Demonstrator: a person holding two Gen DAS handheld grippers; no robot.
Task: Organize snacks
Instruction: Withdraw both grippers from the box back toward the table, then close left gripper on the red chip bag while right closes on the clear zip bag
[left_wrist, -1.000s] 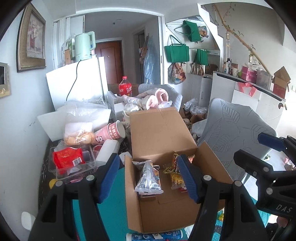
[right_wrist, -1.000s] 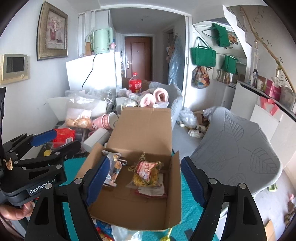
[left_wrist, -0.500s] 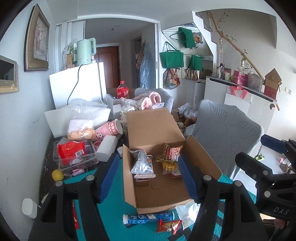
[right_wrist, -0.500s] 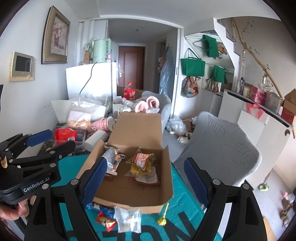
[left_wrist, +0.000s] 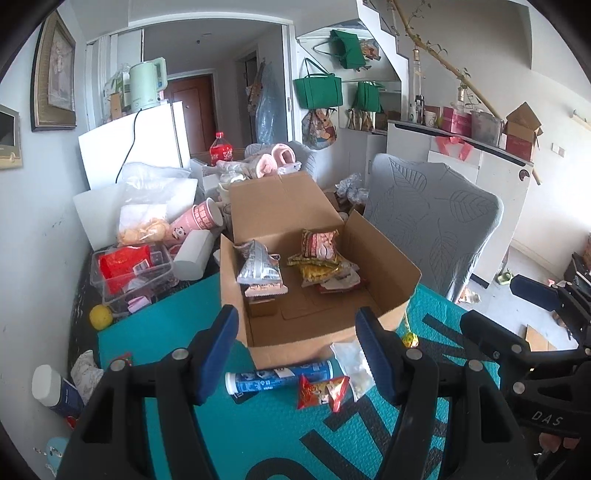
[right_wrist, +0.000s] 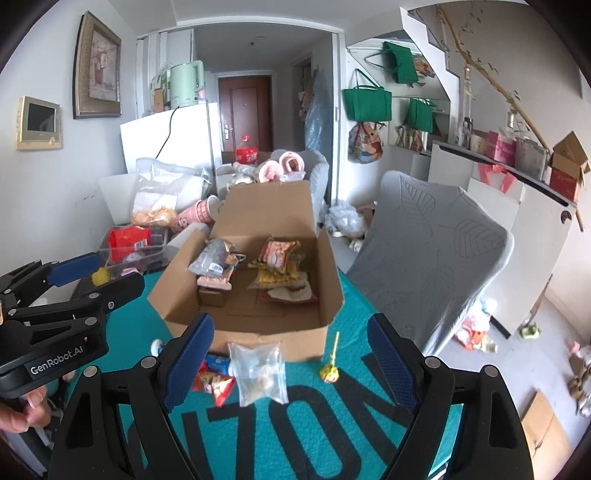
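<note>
An open cardboard box (left_wrist: 388, 269) (right_wrist: 332, 288) stands on a teal mat (left_wrist: 258, 435) and holds a silver packet (left_wrist: 258, 264) and several red-yellow packets (left_wrist: 319, 251). In front of it lie a blue tube (left_wrist: 280, 374), a red snack packet (left_wrist: 321, 391) (right_wrist: 214, 384), a clear bag (right_wrist: 258, 371) and a yellow lollipop (right_wrist: 329, 371). My left gripper (left_wrist: 295, 354) is open and empty above the tube. My right gripper (right_wrist: 291, 360) is open and empty above the clear bag.
A clear tub (left_wrist: 129, 273) with a red packet, pink cups (left_wrist: 195, 221), a white roll (left_wrist: 192, 254) and a yellow ball (left_wrist: 100, 316) crowd the left. A grey chair (right_wrist: 436, 266) stands at the right. A white-capped bottle (left_wrist: 55, 389) lies at the near left.
Both grippers have pulled back from the box. The tube, red packet, clear bag and lollipop in front of the box have come into view. Both stay open.
</note>
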